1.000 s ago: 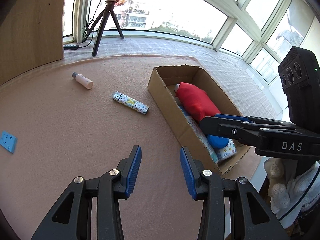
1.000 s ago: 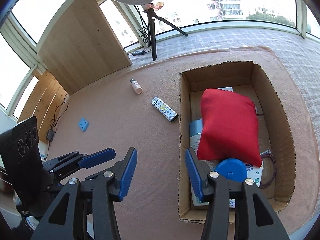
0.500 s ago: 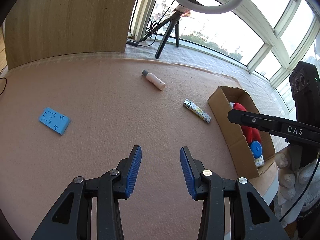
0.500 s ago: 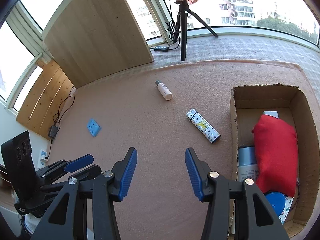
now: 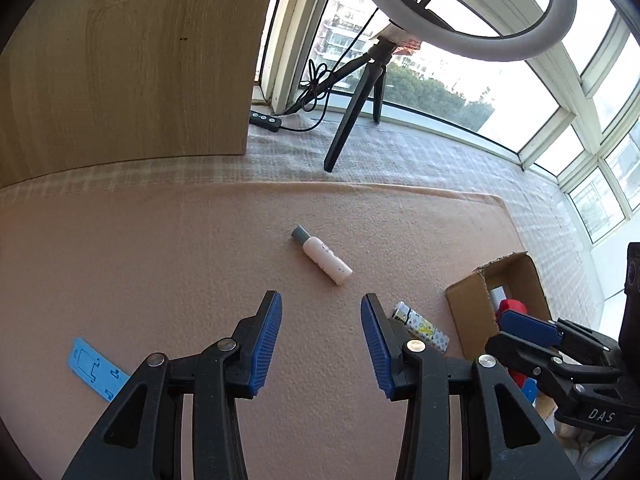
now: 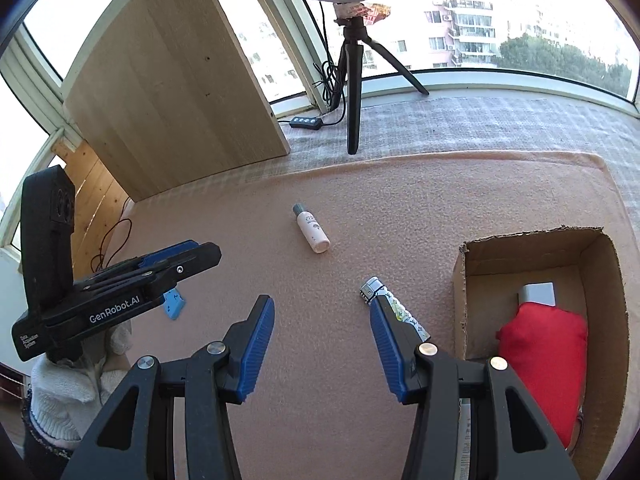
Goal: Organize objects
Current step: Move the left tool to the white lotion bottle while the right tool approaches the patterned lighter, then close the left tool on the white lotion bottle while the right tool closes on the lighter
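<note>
Objects left loose on the pink mat (image 5: 160, 248) are three, and the cardboard box (image 6: 464, 280) at the right of the right wrist view already holds a red pouch (image 6: 544, 344) and a grey block. Nearest, at the bottom of each view, both sets of tongs stand apart and empty: the left gripper (image 5: 321, 340) over bare mat, the right gripper (image 6: 322, 342) with its right finger overlapping the patterned lighter (image 6: 394, 308); whether they touch cannot be told. A blue card (image 5: 96, 368) lies flat at the lower left of the left wrist view. Farther up, near frame centre, the small white bottle (image 5: 322, 255) lies on its side, well apart from the box.

Judging the risks: the bottle is round and could roll off if a finger nudges it before closing; the flat card may resist a pinch and slide on the felt; the lighter, close to the box wall, leaves little room on that side.

Open mat surrounds the bottle on all sides. Beyond the mat's far edge stand a tripod (image 6: 354, 92) with trailing cable and a wooden panel (image 5: 120, 60), both clear of the work.
</note>
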A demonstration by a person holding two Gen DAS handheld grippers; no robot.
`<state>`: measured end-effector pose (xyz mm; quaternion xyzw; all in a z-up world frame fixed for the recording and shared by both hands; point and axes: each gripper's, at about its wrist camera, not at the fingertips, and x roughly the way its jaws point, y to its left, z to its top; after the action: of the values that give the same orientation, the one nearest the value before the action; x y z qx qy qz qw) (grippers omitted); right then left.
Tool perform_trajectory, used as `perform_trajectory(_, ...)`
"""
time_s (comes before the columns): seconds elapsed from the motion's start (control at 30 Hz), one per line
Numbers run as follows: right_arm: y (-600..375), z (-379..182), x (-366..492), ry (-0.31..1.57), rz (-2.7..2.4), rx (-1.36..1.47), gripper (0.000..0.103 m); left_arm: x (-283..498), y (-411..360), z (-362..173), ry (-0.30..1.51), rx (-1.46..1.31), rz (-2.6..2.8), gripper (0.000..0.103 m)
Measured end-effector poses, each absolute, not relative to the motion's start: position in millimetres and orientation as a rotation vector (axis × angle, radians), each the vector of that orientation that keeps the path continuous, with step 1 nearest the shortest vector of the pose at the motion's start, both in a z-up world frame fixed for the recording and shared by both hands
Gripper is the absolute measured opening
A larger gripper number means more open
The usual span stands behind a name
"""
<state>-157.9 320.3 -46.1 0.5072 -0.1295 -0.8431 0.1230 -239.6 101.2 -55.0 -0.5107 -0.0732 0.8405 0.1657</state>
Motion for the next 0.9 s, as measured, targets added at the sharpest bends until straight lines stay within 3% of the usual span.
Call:
perform_trajectory(0.33,333,-64,-168,-0.409,-2.434,1.533,0.046,-316,135,-119,-0.296,-1.651,2.328,0.045)
perform_trajectory(0.7,342,-70,-175,-0.409,-2.42,1.548,0.046,-331,155,-148,-0.222,-1.709,2.357,0.043)
perform_trajectory(0.87,339,-74,-178,-0.39,-2.403,1.563,0.046,-319,150,-151,-0.173,-1.706,2.38,0.022)
perform_trajectory(0.9,338,-75,-178,-0.385,-2.398,1.567,0.046,-316,148,-151,-0.179,-1.701,2.38,0.022)
